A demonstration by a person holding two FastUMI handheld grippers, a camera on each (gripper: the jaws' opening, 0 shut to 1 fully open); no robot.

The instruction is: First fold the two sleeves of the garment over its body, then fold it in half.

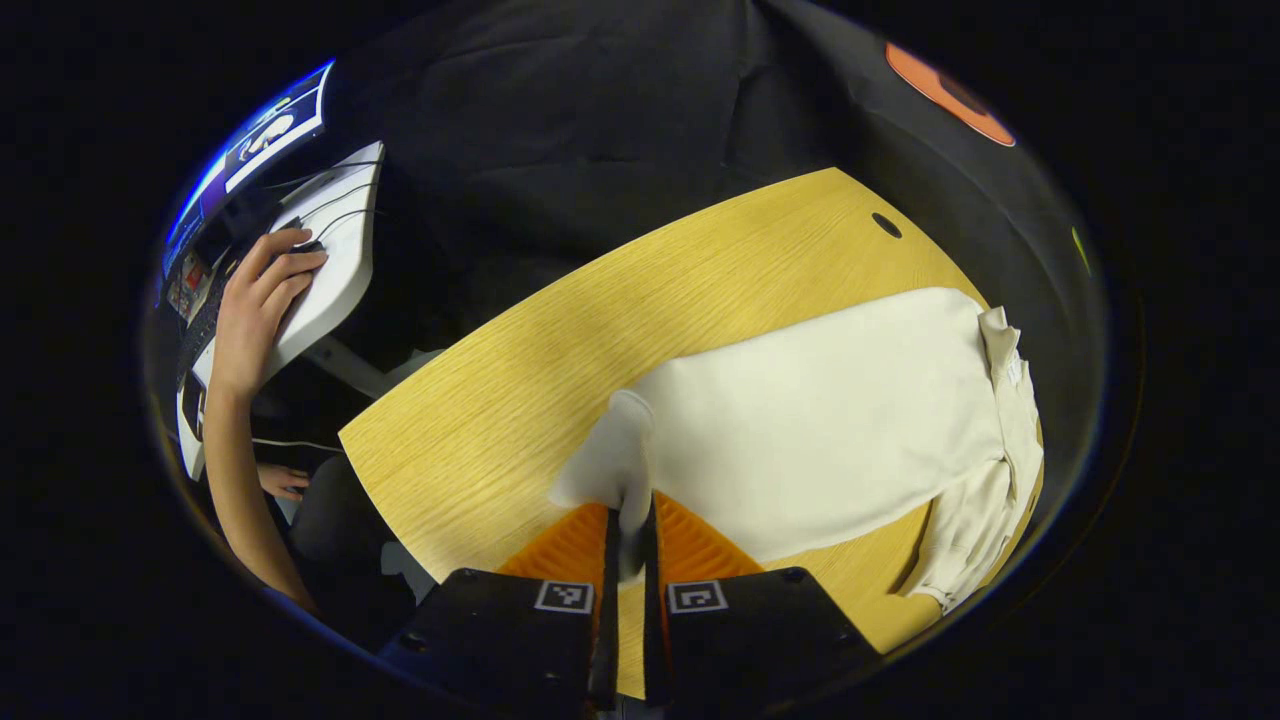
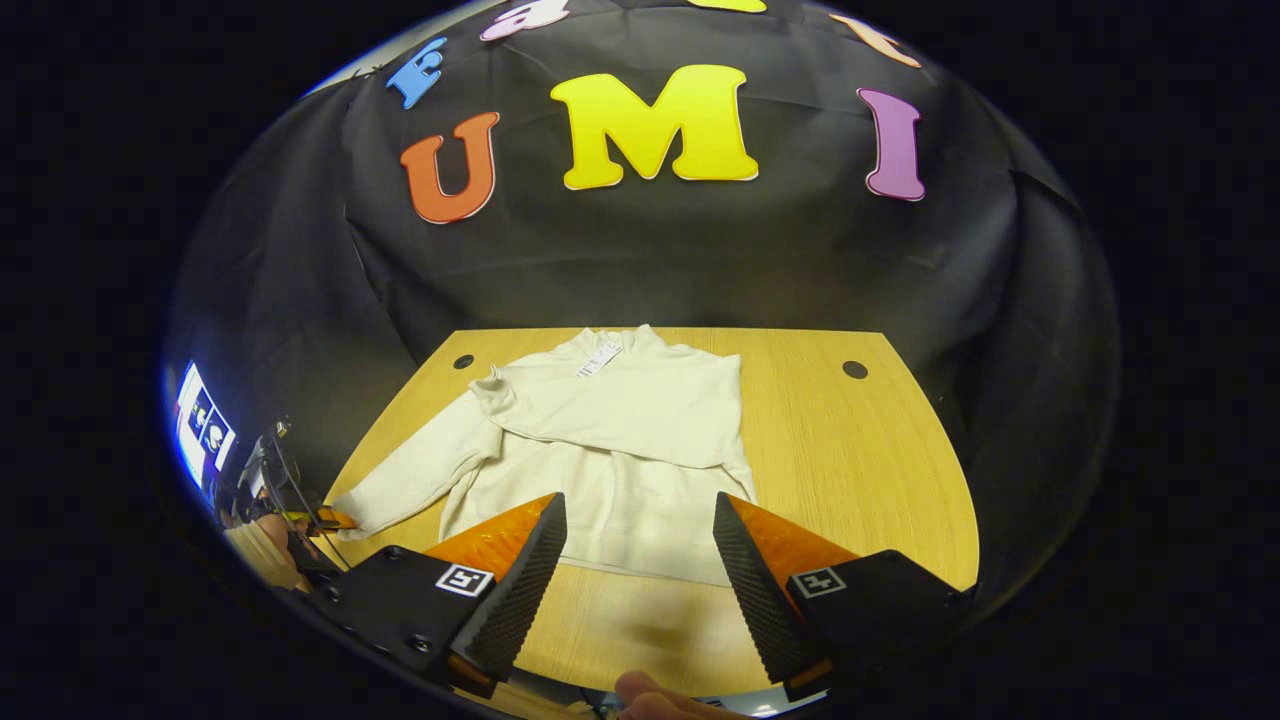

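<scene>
- A cream sweatshirt (image 2: 620, 440) lies flat on the wooden table (image 2: 860, 450), its collar toward the booth wall and its hem toward the near edge; one sleeve is already folded across the chest.
- The other sleeve (image 2: 415, 480) stretches out from the sweatshirt to the table's side edge, where the left gripper (image 1: 630, 530) has its jaws clenched on the cuff (image 1: 615, 460).
- In the left gripper view, bare wood runs beyond the cuff to the table's curved edge.
- The right gripper (image 2: 640, 560) hovers over the sweatshirt's hem with jaws spread wide, gripping nothing.
- Beside the sweatshirt, a broad strip of table lies open toward the cable hole (image 2: 855, 369).
- Off the table, a hand (image 1: 262, 300) rests on a white desk (image 1: 335, 270).
</scene>
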